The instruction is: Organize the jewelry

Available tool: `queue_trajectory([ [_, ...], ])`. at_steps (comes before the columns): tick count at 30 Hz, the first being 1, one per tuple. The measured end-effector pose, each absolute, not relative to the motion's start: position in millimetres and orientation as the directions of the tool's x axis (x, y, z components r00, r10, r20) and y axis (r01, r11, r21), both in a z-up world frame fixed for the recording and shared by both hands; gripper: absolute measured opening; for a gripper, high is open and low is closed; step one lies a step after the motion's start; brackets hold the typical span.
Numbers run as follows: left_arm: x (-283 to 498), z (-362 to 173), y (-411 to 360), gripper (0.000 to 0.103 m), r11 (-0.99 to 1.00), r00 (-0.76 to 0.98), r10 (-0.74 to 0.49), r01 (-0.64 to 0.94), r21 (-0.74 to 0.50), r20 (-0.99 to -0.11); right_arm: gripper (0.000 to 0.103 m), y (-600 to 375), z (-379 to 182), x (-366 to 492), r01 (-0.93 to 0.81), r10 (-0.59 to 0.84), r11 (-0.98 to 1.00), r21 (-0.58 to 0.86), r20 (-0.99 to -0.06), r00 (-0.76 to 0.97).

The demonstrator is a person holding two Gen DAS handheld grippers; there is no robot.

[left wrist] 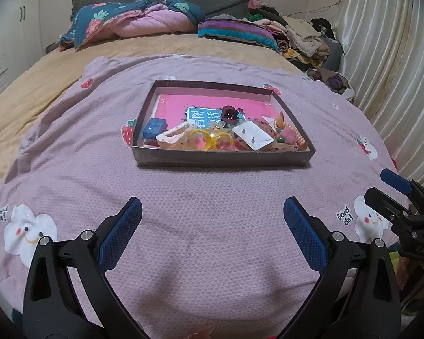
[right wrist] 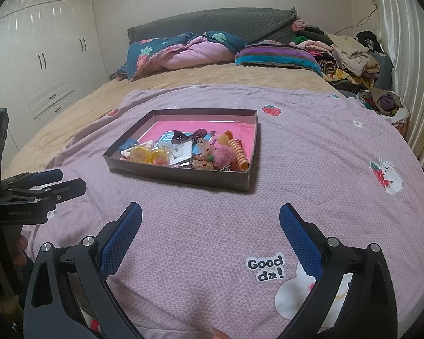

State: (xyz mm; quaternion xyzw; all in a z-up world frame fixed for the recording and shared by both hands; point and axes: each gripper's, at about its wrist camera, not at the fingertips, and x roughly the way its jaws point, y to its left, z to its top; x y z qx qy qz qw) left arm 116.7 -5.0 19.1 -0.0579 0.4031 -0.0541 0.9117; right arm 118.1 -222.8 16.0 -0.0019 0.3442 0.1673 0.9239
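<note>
Hovering over the pink blanket (left wrist: pixel 212 226), left hand-held gripper (left wrist: pixel 212 214) and right hand-held gripper (right wrist: pixel 210 220), both spread wide and empty, facing the jewelry box (left wrist: pixel 223 159).

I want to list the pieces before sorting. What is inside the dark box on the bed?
The dark box holds a blue cube, yellow rings, a white earring card, an orange hair clip and a pink pompom. A pink sheet lines it; pieces beneath the pile are hidden.
</note>
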Motion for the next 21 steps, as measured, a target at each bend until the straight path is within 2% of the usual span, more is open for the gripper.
queue_trajectory([
  [5,122.0,16.0,0.8,0.094,0.985,0.666,-0.137,0.012,-0.174,-0.733,0.097,-224.2,15.7,119.7,-0.309,0.304,0.945,0.107,-0.633,0.712],
  [14,144.1,8.5,40.5,0.094,0.98,0.663,-0.029,-0.131,-0.153,-0.748,0.097,-242.2,6.0,143.7,-0.264,0.276,0.957,0.119,-0.649,0.709],
  [17,166.3,-3.6,86.7,0.094,0.956,0.629,0.06,-0.26,-0.136,-0.775,0.099,-269.6,-6.0,176.0,-0.171,0.193,0.98,0.099,-0.662,0.724],
  [21,194.1,-23.6,158.6,0.094,0.895,0.563,0.214,-0.44,-0.071,-0.798,0.099,-337.8,-40.8,248.5,0.054,-0.028,0.998,0.014,-0.719,0.695],
])
